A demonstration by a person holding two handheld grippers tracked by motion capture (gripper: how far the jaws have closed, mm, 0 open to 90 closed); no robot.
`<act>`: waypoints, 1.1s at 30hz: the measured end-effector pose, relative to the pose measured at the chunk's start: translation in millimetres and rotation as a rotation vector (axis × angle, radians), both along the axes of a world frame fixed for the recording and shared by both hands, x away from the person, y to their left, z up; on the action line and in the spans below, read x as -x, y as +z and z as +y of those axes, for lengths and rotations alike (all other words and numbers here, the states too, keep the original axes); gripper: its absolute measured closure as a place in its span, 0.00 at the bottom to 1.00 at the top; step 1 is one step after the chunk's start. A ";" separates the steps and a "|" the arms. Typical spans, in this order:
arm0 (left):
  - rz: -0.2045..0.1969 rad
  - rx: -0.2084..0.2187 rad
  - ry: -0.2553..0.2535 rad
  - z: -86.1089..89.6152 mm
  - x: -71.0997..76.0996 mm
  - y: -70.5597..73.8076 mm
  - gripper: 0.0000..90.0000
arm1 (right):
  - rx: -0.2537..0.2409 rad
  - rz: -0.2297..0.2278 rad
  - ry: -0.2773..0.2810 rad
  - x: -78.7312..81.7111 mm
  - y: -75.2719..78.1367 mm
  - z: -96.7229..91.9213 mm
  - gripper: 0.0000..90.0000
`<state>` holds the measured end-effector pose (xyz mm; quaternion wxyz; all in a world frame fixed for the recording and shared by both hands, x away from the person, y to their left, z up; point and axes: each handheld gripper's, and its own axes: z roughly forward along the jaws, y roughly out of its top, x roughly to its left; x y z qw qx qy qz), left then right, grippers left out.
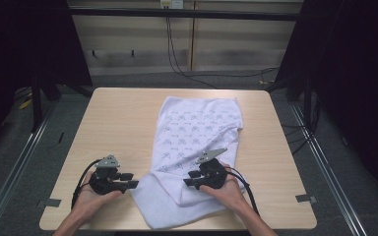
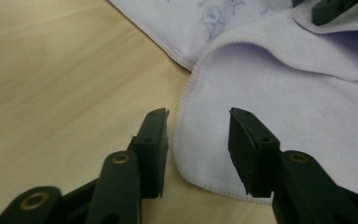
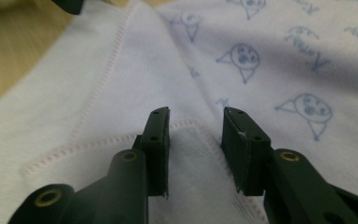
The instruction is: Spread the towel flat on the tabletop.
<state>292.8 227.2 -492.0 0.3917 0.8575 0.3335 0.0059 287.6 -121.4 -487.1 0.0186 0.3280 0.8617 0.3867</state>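
Light wood-laminate table [image 1: 118, 118], grey carpet floor, black curtains both sides, cables along back wall. White printed towel [image 1: 192, 142] lies right of centre, near end folded over. Left gripper [image 1: 128, 183] and right gripper [image 1: 191, 179]: jaws apart, nothing clamped, at towel's near edge.

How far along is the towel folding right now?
Done: the towel lies folded lengthwise, with its near end turned over in a flap. In hand: nothing; the left gripper stands open over the flap's rounded corner, the right gripper open above a stitched hem corner. Left: probably further folds, since the towel is a long strip on the table.
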 end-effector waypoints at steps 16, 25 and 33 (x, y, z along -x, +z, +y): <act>-0.069 0.035 -0.041 2.4 3.5 9.0 0.98 | -0.059 -0.062 -0.036 17.5 20.8 -25.6 0.95; -0.105 0.110 -0.065 -2.7 12.7 24.8 0.98 | -0.150 -0.102 -0.124 47.9 48.3 -75.9 0.95; -0.158 0.210 -0.096 2.8 37.4 49.0 0.98 | -0.188 -0.136 -0.234 90.6 61.9 -134.0 0.95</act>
